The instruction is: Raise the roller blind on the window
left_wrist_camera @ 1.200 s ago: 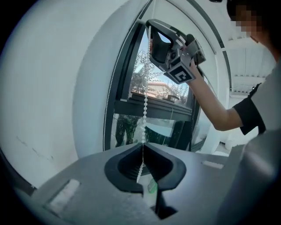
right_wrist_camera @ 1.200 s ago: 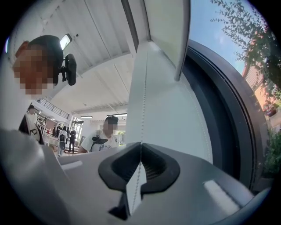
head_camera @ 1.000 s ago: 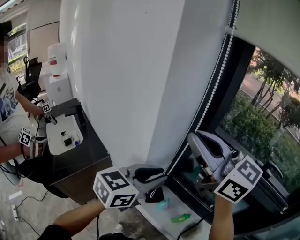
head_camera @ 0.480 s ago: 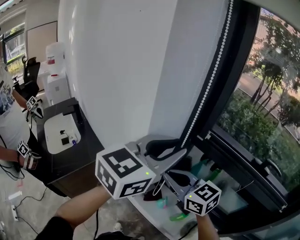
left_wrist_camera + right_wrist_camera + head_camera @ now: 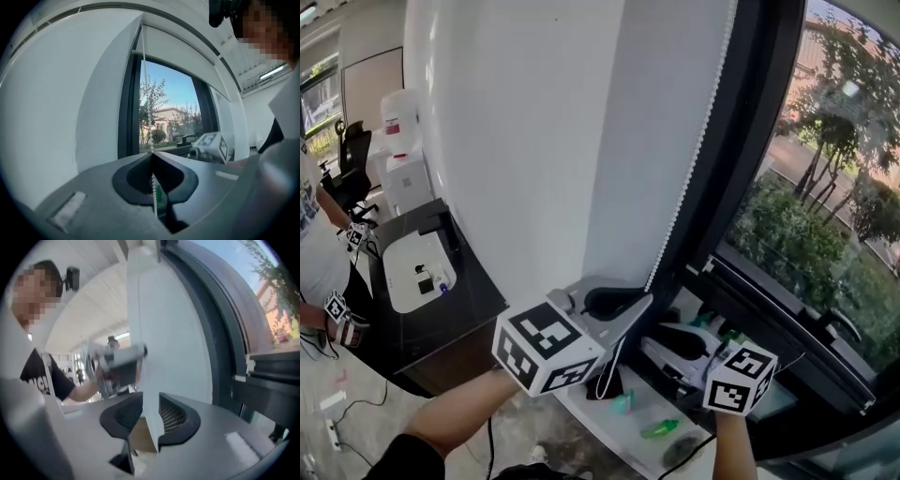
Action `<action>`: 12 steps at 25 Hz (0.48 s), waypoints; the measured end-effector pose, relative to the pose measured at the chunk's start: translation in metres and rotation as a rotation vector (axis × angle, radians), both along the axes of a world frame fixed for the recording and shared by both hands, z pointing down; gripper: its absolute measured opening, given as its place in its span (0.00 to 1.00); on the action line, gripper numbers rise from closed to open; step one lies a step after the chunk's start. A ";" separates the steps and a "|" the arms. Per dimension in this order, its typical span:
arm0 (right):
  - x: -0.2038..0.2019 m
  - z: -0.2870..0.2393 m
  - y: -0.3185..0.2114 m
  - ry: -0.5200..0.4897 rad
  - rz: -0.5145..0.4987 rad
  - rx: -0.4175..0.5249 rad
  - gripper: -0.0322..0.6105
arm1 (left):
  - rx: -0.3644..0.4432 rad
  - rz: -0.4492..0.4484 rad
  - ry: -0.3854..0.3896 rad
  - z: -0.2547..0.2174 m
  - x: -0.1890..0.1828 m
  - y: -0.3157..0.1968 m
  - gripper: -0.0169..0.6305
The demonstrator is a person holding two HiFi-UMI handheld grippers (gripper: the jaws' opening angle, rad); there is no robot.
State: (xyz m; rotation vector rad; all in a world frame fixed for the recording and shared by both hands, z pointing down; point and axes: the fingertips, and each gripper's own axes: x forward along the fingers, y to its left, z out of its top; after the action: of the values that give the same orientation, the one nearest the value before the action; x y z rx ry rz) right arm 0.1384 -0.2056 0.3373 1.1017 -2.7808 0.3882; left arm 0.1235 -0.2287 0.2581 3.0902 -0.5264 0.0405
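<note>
One bead chain (image 5: 150, 126) between left gripper (image 5: 152, 153) jaws, just closed on it.

A black rectangular desk (image 5: 473, 295) stands against the white wall at the left. On it lies a white oval tray (image 5: 401, 279) holding a small black-and-white block (image 5: 426, 282), with a flat black device (image 5: 441, 225) beside the tray. Under the window runs a white ledge (image 5: 623, 439); a small teal object (image 5: 623, 404), a green bottle on its side (image 5: 661, 430) and a dark round disc (image 5: 679, 452) lie on it. On the pale grey floor (image 5: 356, 398) lies a white power strip (image 5: 334, 431).
</note>
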 end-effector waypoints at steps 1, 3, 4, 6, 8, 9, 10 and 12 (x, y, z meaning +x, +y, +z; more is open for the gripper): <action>0.005 -0.028 -0.002 -0.072 0.011 0.041 0.23 | -0.025 0.004 -0.026 0.017 0.001 0.000 0.04; 0.008 -0.083 -0.007 -0.156 0.028 0.140 0.25 | -0.081 0.013 -0.091 0.059 0.004 0.003 0.04; 0.005 -0.107 -0.009 -0.171 0.030 0.189 0.25 | -0.111 0.021 -0.125 0.082 0.006 0.006 0.04; -0.006 -0.147 -0.013 -0.173 0.026 0.273 0.26 | -0.172 0.036 -0.178 0.121 0.009 0.013 0.04; -0.019 -0.175 -0.014 -0.168 0.013 0.330 0.26 | -0.222 0.041 -0.203 0.150 0.008 0.017 0.04; -0.025 -0.184 -0.015 -0.165 0.006 0.353 0.26 | -0.239 0.039 -0.208 0.160 0.005 0.018 0.04; -0.030 -0.192 -0.016 -0.160 0.002 0.372 0.25 | -0.250 0.036 -0.207 0.166 0.002 0.017 0.04; -0.037 -0.197 -0.022 -0.135 0.016 0.400 0.18 | -0.253 0.030 -0.204 0.169 -0.004 0.014 0.04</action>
State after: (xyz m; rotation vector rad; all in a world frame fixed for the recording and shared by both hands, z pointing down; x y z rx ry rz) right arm 0.1015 -0.2278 0.1403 1.2130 -3.0559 -0.1059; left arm 0.1199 -0.2149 0.4272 2.8603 -0.4401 0.3939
